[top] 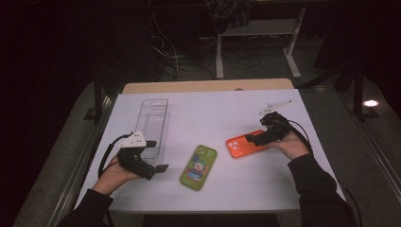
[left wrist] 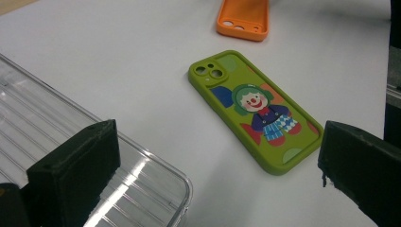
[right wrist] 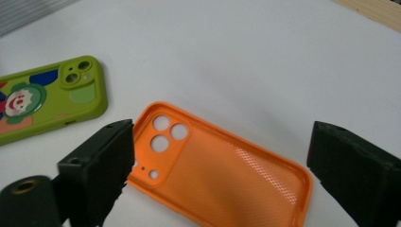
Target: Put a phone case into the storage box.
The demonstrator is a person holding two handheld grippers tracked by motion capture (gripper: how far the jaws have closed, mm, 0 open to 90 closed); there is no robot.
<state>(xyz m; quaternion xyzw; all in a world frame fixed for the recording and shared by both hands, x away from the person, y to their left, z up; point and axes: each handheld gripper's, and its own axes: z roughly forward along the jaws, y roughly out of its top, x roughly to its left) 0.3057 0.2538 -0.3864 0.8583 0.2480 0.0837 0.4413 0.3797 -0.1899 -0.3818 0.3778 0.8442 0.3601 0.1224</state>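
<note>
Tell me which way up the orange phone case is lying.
Inside up. The orange phone case lies flat on the white table with its hollow facing up: the right gripper view shows its raised rim and bare inner surface.

orange plastic phone case (right wrist: 227, 179), plain, hollow side up. lime-green phone case (left wrist: 255, 111) w/ clown print: green hair, red nose, blue top. clear ribbed plastic box (top: 153, 126). white tabletop (top: 217, 113). black jaws.
</note>
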